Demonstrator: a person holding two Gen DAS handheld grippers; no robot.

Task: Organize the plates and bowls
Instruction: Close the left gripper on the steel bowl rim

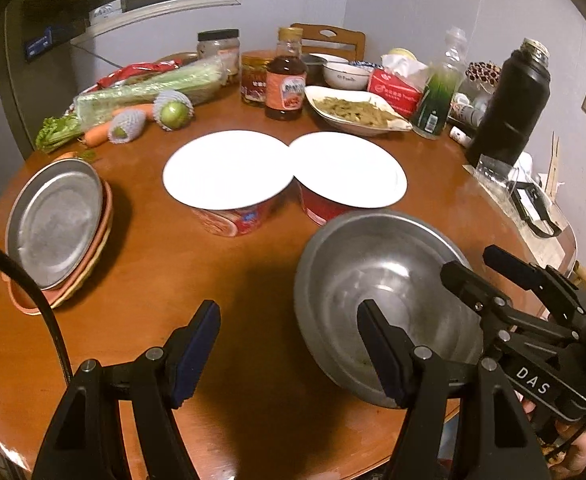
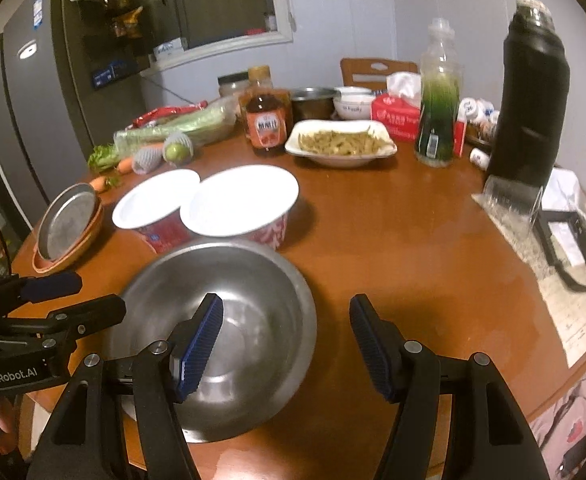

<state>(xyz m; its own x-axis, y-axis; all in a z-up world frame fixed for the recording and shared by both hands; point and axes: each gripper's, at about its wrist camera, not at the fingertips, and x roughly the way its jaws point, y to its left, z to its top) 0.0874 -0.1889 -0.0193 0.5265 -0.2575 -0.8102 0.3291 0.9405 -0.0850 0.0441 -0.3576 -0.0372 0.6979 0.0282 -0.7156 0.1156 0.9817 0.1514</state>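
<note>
A steel bowl (image 1: 377, 280) sits near the front of the round wooden table (image 1: 153, 264); it also shows in the right wrist view (image 2: 249, 280). My left gripper (image 1: 289, 344) is open over the table, its right finger over the bowl's near rim. My right gripper (image 2: 285, 344) is open with its left finger above the bowl's inside and its right finger outside the rim. A steel plate (image 1: 55, 216) lies tilted on a stack of orange plates (image 1: 101, 236) at the left. Two red instant-noodle bowls with white lids (image 1: 229, 170) (image 1: 351, 168) stand mid-table.
At the back are a white dish of food (image 1: 353, 110), a white bowl (image 1: 343, 74), a sauce bottle (image 1: 285, 80), jars, a tissue box (image 1: 393, 88), a green bottle (image 1: 437, 96) and a black flask (image 1: 511, 104). Celery, carrots and netted fruit (image 1: 173, 110) lie back left.
</note>
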